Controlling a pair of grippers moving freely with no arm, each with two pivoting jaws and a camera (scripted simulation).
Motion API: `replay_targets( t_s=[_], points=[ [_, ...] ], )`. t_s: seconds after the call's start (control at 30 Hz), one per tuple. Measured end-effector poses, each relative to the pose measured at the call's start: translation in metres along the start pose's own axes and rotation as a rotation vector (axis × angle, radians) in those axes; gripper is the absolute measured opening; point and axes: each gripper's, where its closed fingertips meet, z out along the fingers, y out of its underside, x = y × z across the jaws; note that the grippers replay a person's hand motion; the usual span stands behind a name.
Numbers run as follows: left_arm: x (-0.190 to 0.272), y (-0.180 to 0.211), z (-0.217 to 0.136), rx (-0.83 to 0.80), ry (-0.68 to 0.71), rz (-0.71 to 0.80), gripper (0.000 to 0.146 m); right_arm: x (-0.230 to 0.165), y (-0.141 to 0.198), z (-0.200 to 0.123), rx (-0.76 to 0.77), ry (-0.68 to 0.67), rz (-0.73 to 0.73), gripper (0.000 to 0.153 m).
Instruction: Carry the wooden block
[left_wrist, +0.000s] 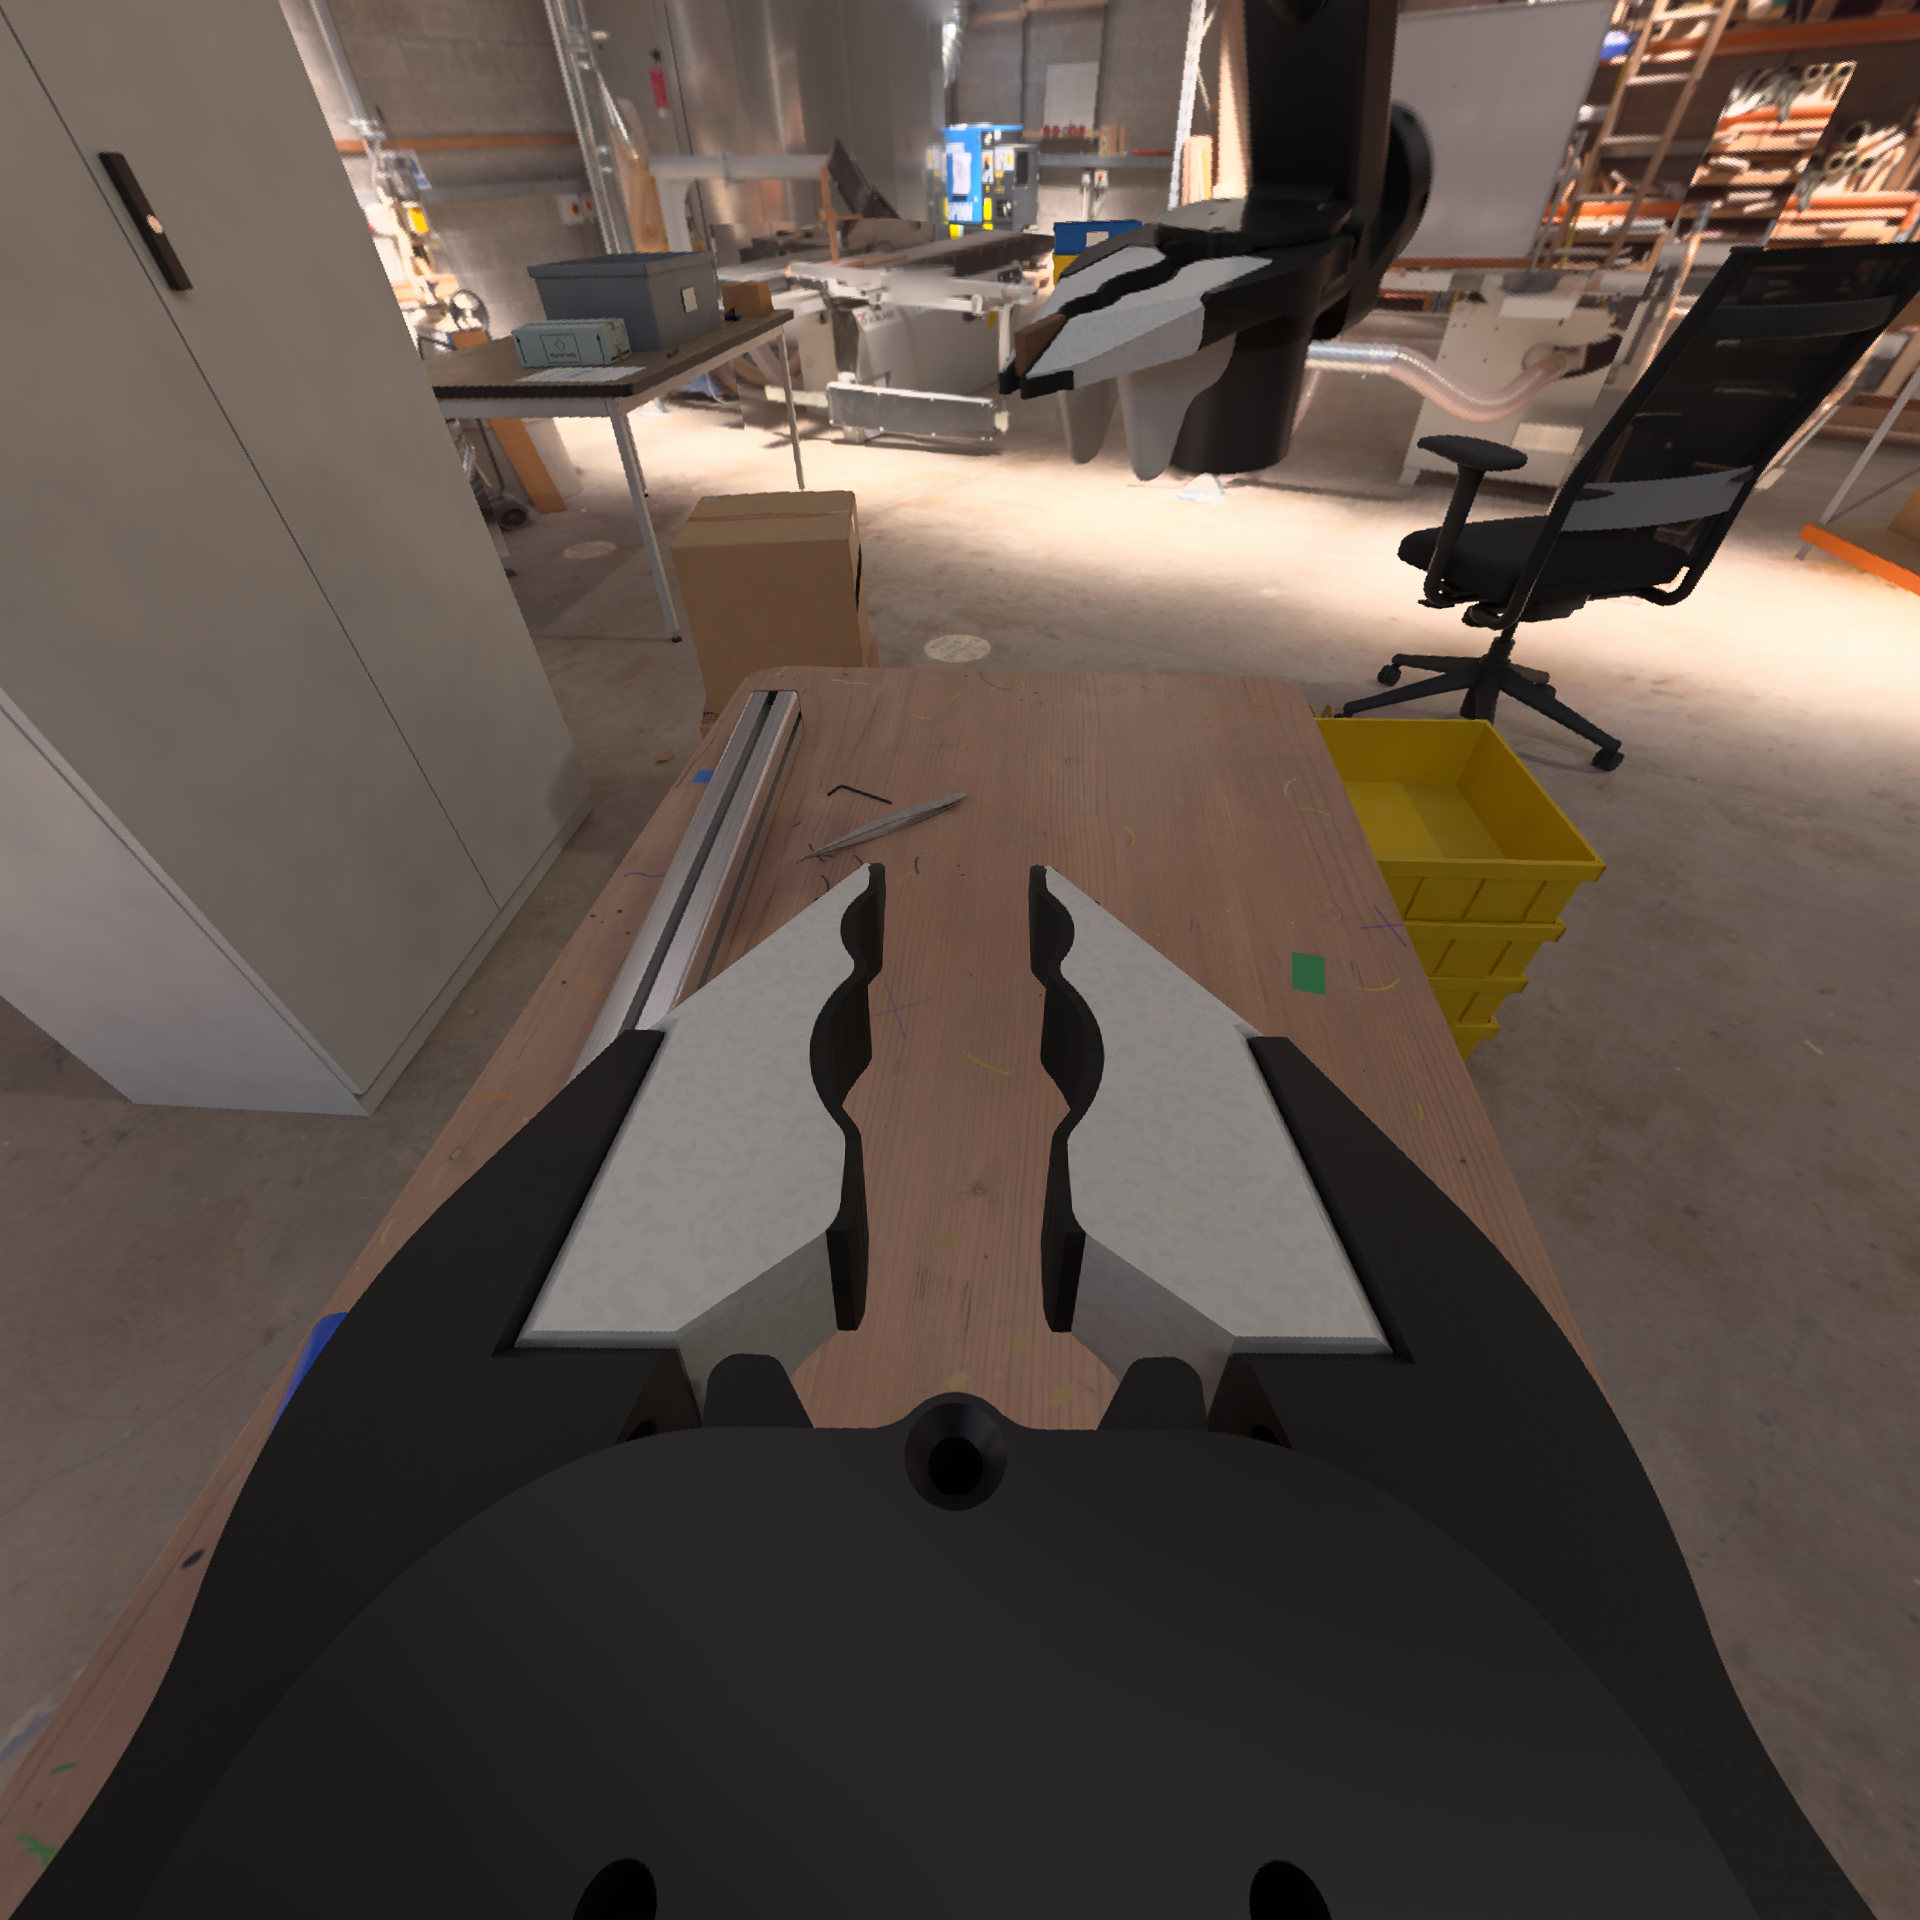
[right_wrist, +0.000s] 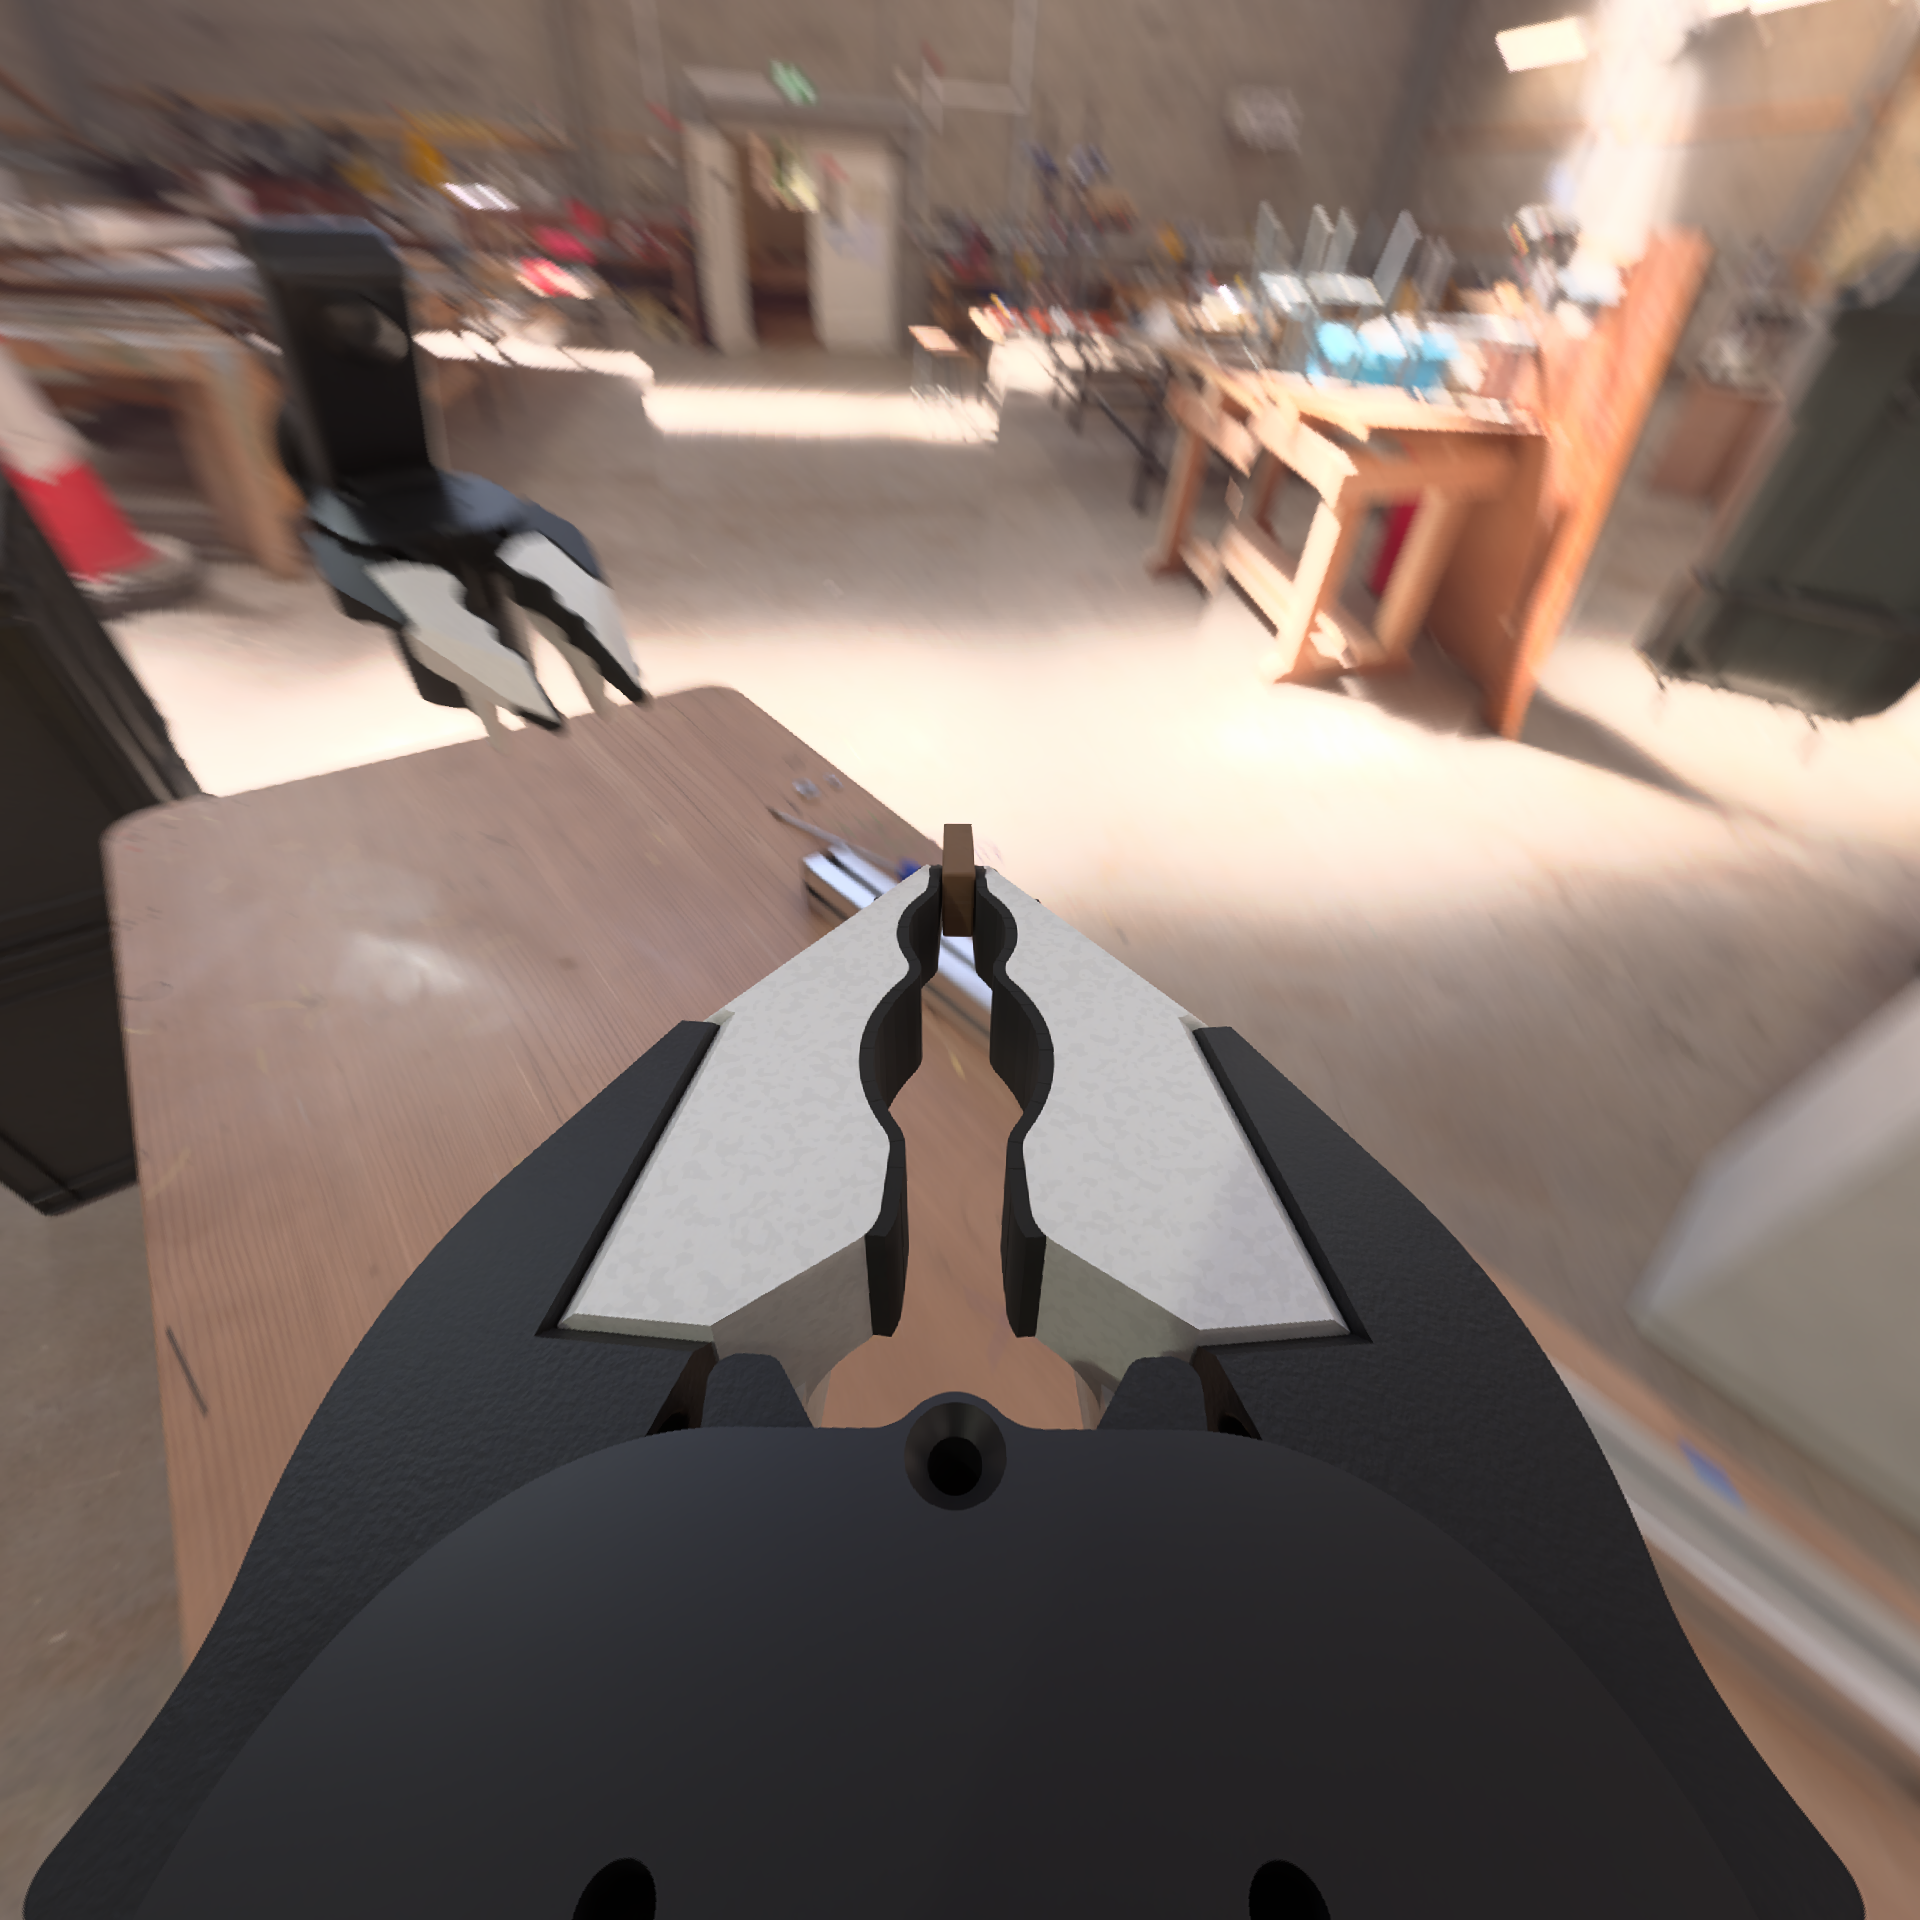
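Observation:
My right gripper (right_wrist: 957, 883) is shut on a small brown wooden block (right_wrist: 957, 881), pinched upright between its fingertips high above the wooden table (right_wrist: 416, 987). In the left wrist view the right gripper (left_wrist: 1029, 369) hangs in the air beyond the table's far end, with the block (left_wrist: 1037, 343) showing at its tips. My left gripper (left_wrist: 956, 878) is open and empty, low over the table (left_wrist: 1143, 831). It also shows in the right wrist view (right_wrist: 571, 707), over the table's far left corner.
An aluminium rail (left_wrist: 717, 862) lies along the table's left edge, with tweezers (left_wrist: 888, 826) and a hex key (left_wrist: 857, 795) beside it. A green square (left_wrist: 1308, 974) marks the table's right side. Stacked yellow bins (left_wrist: 1455, 831) stand to the right. A cabinet (left_wrist: 208, 623), cardboard box (left_wrist: 774, 587) and office chair (left_wrist: 1579, 520) surround the table.

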Motion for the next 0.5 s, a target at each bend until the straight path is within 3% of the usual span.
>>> replay_targets(
  t_s=[0.3,0.5],
  points=[
    [-0.001,0.008,0.008,-0.068,-0.044,0.016,0.027,0.092,0.115,-0.16,-0.507,0.404,0.386,0.004],
    [0.009,0.006,0.014,-0.083,-0.035,0.035,0.027,0.118,0.21,-0.216,-0.84,0.524,0.572,0.004]
  ],
)
